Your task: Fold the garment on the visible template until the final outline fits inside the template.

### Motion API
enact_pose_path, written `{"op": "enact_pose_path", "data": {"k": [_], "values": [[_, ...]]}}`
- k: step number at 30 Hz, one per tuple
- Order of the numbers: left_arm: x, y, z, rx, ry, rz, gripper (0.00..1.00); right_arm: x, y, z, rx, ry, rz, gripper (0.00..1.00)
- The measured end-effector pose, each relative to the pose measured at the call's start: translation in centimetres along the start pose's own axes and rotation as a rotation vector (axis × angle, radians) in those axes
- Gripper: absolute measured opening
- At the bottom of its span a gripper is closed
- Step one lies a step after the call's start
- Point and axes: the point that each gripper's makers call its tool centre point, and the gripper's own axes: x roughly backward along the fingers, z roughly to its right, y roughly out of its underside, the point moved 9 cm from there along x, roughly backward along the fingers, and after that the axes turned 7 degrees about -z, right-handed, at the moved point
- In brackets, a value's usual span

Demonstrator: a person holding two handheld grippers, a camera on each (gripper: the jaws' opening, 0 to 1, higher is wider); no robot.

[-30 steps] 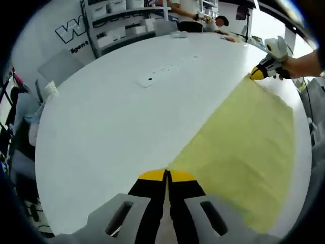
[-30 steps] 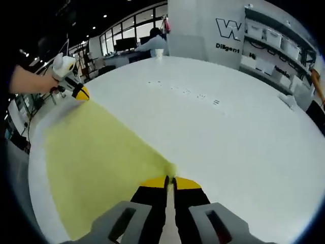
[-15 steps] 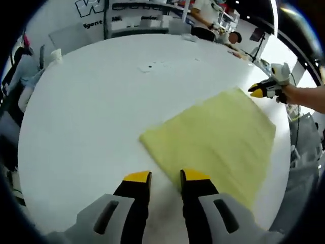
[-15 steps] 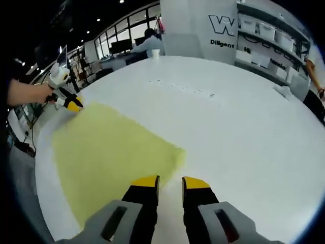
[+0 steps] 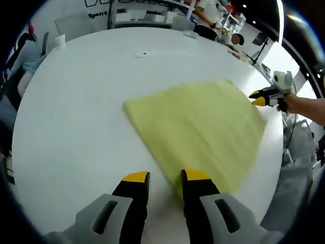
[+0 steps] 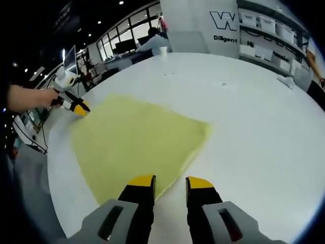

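Note:
A pale yellow garment (image 5: 198,124) lies flat on the white table (image 5: 76,117) as a rough rectangle. My left gripper (image 5: 165,179) is open at its near edge, and the right-hand fingertip (image 5: 195,177) overlaps the cloth's rim with nothing held. In this view the right gripper (image 5: 261,95) sits at the garment's far right corner, in a hand. In the right gripper view the same garment (image 6: 132,140) spreads ahead of my open right gripper (image 6: 170,183), whose jaws stand at its near edge. The left gripper (image 6: 77,105) shows at the far left corner, in a hand.
Small dark marks (image 5: 143,53) sit on the table beyond the cloth, also seen as marks (image 6: 223,84). A white cup (image 6: 162,51) stands at the far rim, near a seated person (image 6: 155,40). Shelves line the back wall. The table edge (image 5: 277,152) runs close beside the garment.
One second ago both grippers were shut on the garment's corners. Both have since opened and let go, and the cloth now lies flat. Both cameras have drawn back along its near edge.

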Motion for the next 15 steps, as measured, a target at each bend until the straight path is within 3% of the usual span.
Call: {"op": "enact_pose_path", "data": {"k": [15], "values": [[0.9, 3.2, 2.8, 0.060, 0.042, -0.008, 0.29, 1.6, 3.2, -3.1, -0.030, -0.028, -0.041, 0.18]]}}
